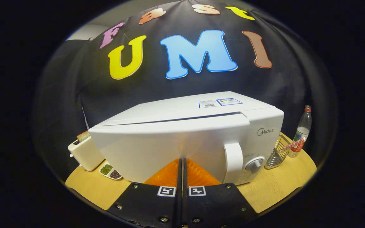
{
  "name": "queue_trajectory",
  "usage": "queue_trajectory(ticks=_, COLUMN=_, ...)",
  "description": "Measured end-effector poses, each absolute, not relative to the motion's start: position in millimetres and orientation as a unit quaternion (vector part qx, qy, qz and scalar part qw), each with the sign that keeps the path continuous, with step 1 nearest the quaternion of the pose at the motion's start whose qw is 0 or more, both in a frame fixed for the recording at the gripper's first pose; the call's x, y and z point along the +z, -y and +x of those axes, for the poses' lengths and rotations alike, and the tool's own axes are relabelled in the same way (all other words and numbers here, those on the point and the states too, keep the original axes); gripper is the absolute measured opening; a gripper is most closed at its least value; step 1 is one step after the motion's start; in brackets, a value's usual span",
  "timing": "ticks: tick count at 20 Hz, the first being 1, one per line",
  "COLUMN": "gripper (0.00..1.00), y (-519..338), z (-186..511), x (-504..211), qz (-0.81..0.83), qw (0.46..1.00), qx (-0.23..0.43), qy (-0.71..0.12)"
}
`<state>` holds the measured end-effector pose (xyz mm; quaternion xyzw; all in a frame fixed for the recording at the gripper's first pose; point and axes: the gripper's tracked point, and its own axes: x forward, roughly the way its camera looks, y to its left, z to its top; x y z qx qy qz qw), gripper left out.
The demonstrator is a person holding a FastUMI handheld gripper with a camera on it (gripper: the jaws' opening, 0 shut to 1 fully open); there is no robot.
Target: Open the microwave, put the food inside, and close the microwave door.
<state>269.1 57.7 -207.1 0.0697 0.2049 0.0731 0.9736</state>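
While the white box-shaped microwave stands on the pale wooden table with its door nearly flush, a dark slit along the door's top edge suggests it is not fully latched, though the lens distortion makes this uncertain.

Gripper: fingers pressed together, nothing between them, tips at or against the door front.

Food: none seen outside; presumably inside already.

Handle: white, vertical, right of the fingertips, beside the round dial.

Risks: an off-centre push may slide the microwave toward the cream toaster or wire basket; a weak push leaves the door ajar; tips may skid on smooth plastic.
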Motion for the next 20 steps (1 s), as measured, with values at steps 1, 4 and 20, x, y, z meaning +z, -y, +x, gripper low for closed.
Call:
queue_trajectory(ticks=1, gripper=0.01, y=-56, z=277, x=-206, qz=0.071, qw=0.974, qx=0.072, qy=-0.202)
queue_trajectory(ticks=4, gripper=0.02, y=-60, z=273, x=-206, qz=0.077, qw=0.971, qx=0.073, qy=-0.213)
queue_trajectory(ticks=20, gripper=0.03, y=-60, z=153, x=-115, qz=0.017, qw=0.990, qx=0.072, qy=-0.123)
